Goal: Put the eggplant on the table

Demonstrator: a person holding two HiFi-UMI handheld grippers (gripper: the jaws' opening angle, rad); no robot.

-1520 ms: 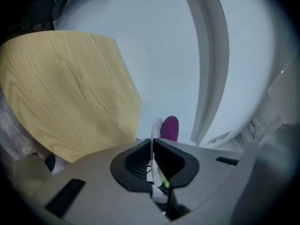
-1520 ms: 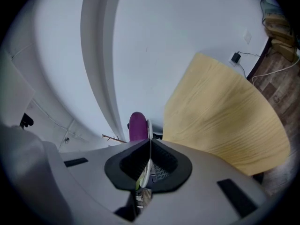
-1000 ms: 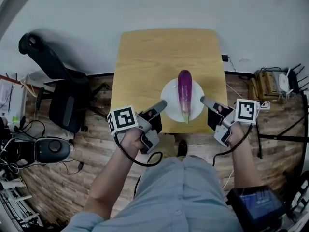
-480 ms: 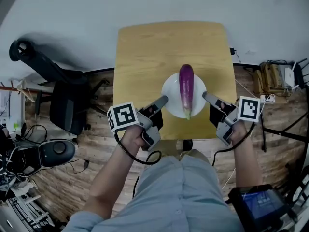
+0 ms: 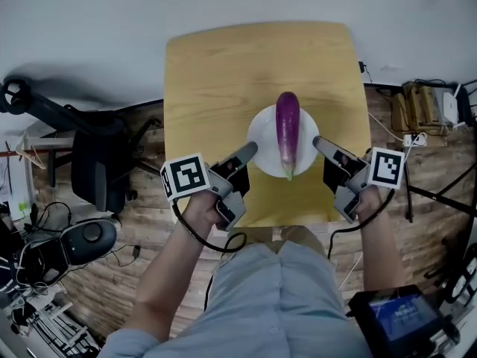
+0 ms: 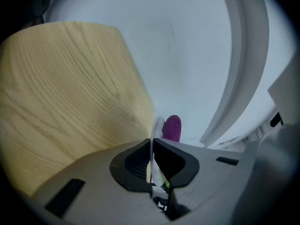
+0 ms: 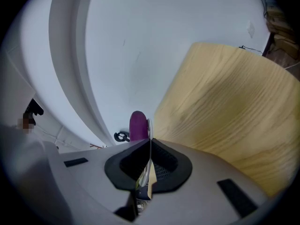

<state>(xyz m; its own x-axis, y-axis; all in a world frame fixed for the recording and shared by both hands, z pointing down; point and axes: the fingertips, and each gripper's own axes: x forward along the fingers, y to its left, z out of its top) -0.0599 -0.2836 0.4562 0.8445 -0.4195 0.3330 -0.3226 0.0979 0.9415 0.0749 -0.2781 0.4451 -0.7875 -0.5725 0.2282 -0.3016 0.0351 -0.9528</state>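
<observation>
Here, square markers (image 5: 185, 176) on left gripper (image 5: 250, 150), right gripper (image 5: 319, 142); eggplant (image 5: 287, 133) on plate (image 5: 258, 145)

Soft, even light fills the head view, bright on the pale wall and the wooden table (image 5: 223, 88). A dark chair (image 5: 93, 162) throws a diffuse shadow at the left. Straight edges bow with fisheye distortion. Both gripper views darken at the corners, and the white plate (image 6: 157, 125) blurs close between the fingers (image 6: 133, 165).
</observation>
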